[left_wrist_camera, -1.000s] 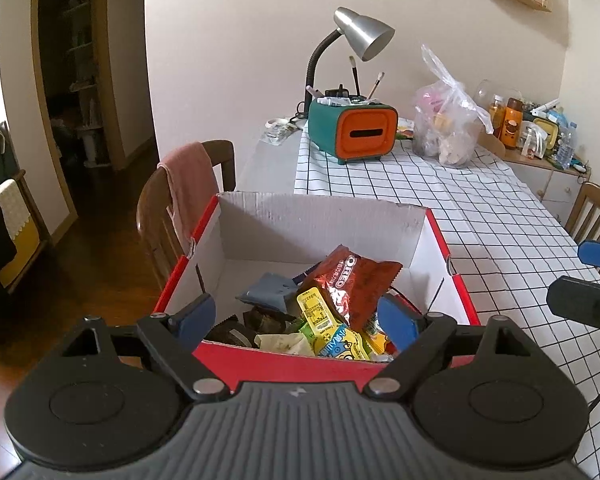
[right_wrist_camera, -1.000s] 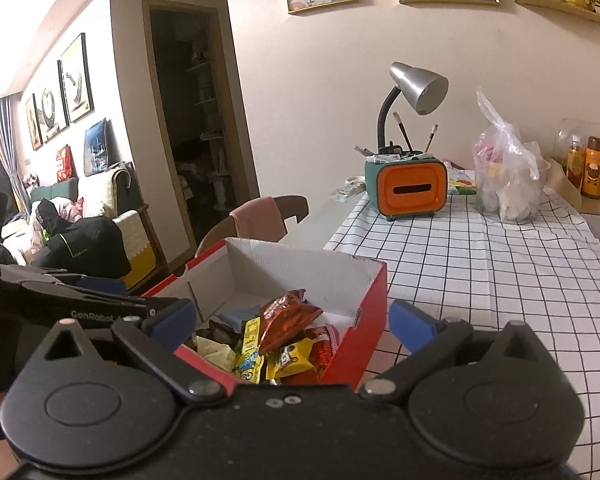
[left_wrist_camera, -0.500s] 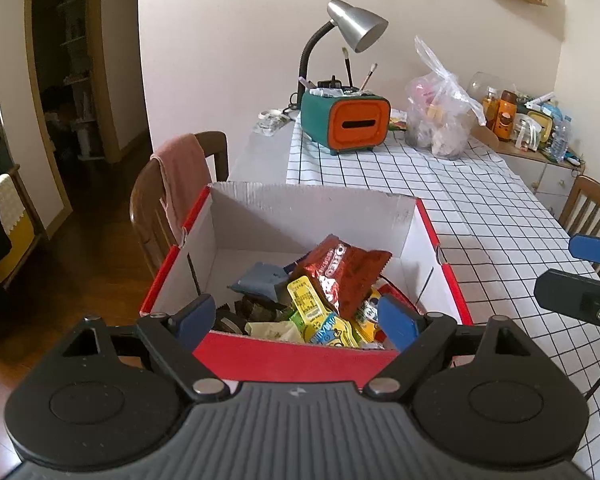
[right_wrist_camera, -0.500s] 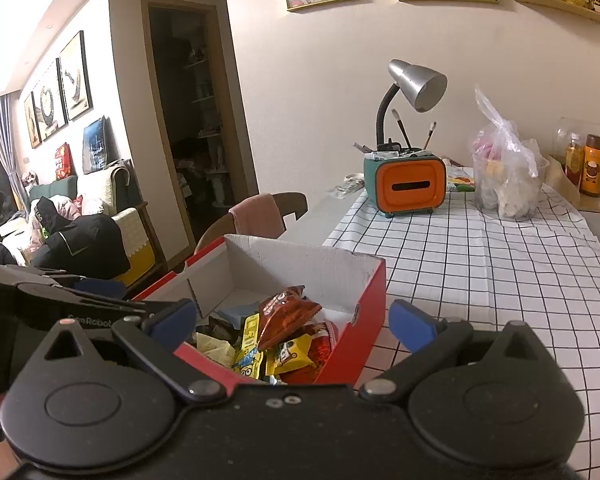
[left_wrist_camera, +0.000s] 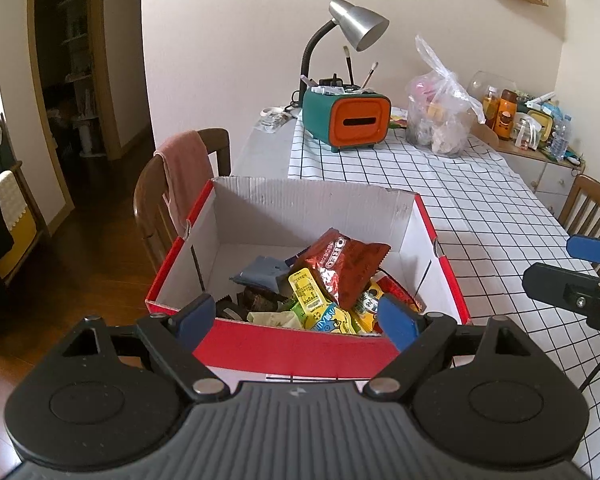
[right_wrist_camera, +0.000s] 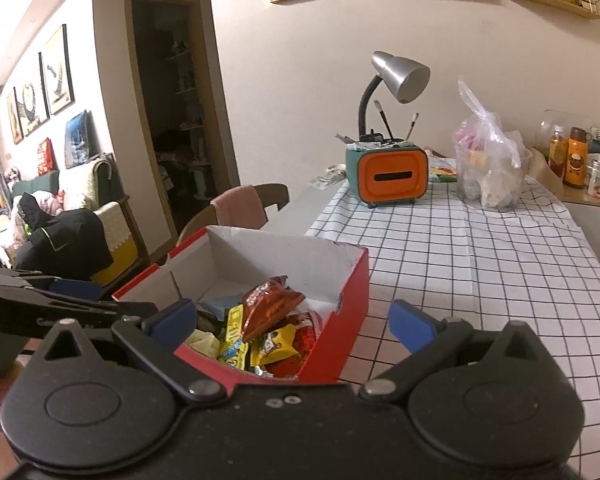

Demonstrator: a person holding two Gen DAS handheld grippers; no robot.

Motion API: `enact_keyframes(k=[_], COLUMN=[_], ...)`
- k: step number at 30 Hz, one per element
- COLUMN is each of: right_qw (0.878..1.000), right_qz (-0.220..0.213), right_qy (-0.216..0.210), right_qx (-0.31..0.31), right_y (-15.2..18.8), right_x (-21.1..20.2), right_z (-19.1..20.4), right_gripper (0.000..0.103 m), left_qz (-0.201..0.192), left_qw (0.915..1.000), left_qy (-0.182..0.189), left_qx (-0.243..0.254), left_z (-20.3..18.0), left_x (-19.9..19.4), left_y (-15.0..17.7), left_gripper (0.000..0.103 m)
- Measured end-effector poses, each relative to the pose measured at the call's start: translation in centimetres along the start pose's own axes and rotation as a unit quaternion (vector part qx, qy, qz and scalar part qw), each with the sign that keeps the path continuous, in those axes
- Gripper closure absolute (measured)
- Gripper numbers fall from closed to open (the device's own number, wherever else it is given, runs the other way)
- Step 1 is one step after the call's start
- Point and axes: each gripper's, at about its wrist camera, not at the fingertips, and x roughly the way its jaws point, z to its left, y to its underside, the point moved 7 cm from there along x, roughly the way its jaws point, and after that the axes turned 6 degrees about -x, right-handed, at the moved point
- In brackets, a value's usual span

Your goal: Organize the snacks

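A red cardboard box (left_wrist_camera: pixel 296 346) (right_wrist_camera: pixel 354 292) with white inner walls sits at the near left corner of the checked table. Inside lie several snack packets: a red-brown Oreo bag (left_wrist_camera: pixel 342 266) (right_wrist_camera: pixel 270 302) on top, yellow packets (left_wrist_camera: pixel 320 312) (right_wrist_camera: pixel 236 340) and a grey-blue packet (left_wrist_camera: pixel 260 272). My left gripper (left_wrist_camera: pixel 296 318) is open, held just before the box's near wall, with nothing between its fingers. My right gripper (right_wrist_camera: pixel 290 322) is open too, over the box's near right corner and empty. It also shows at the right edge of the left wrist view (left_wrist_camera: pixel 580 276).
At the table's far end stand a teal and orange box (left_wrist_camera: pixel 346 122), a silver desk lamp (left_wrist_camera: pixel 354 26) and a clear plastic bag (left_wrist_camera: pixel 440 116). A wooden chair with a pink towel (left_wrist_camera: pixel 184 178) is left of the box. Another chair (left_wrist_camera: pixel 592 208) stands at right.
Both grippers have drawn back and risen a little, so the box appears lower and farther in both views. The jaws stay open and the snacks have not moved.
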Motion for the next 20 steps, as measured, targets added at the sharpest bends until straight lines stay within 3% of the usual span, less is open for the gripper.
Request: enact_keyframes(k=[20], right_qw=[1.000], right_qz=[0.010], right_qy=[-0.004], right_qx=[0.018], right_y=[1.8], right_x=[-0.7], right_z=[-1.6], right_gripper=[0.000], left_qz=[0.002], left_qw=[1.0000], left_qy=[0.003], left_qx=[0.004], left_z=[-0.8], left_x=[-0.1], left_y=[0.8], left_gripper=[0.014])
